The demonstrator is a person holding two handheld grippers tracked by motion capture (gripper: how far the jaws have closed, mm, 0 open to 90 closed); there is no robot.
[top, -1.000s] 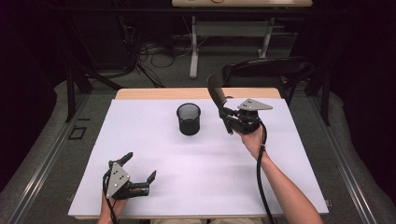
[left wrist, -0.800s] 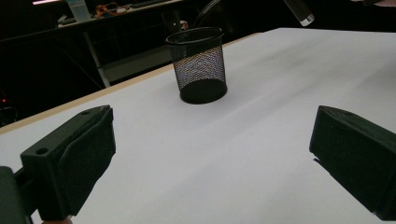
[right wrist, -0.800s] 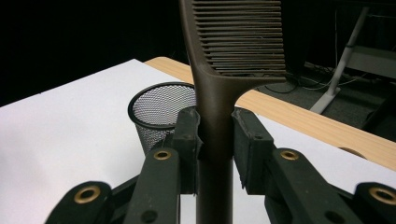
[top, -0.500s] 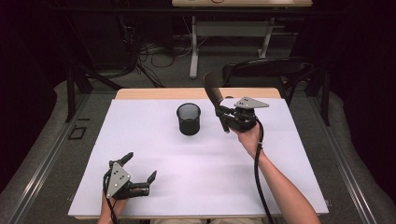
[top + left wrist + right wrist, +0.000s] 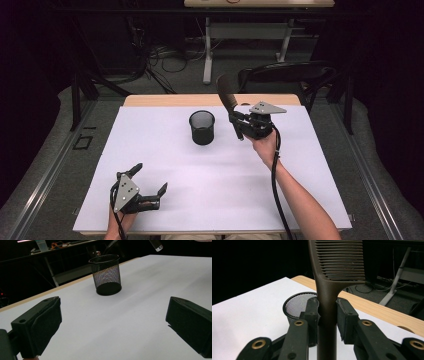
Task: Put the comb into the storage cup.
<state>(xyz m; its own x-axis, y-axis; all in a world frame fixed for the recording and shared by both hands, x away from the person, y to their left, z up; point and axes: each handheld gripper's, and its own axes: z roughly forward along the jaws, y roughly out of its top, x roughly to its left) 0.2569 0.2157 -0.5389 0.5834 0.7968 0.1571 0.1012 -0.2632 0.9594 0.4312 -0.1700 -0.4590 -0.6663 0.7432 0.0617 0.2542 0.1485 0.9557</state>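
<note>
The right hand-held gripper [image 5: 239, 123] holds a dark comb [image 5: 227, 98] just beside the mesh cup [image 5: 202, 127]; the left hand-held gripper [image 5: 149, 182] rests on the white surface [image 5: 210, 190].

Between your right gripper [image 5: 239, 125] and the mesh cup [image 5: 202, 127] lay a narrow open strip of white table [image 5: 165, 160]. Only the cup stood as an obstacle (upright, near the far edge). Your left gripper [image 5: 150, 187] had bare table ahead.

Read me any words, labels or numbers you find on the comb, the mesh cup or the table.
No readable text anywhere.
Comb held in the right hand-held gripper: plain, no marking.
Mesh cup: no label.
White table cover: blank.
Items on the far bench: too blurred to tell.
</note>
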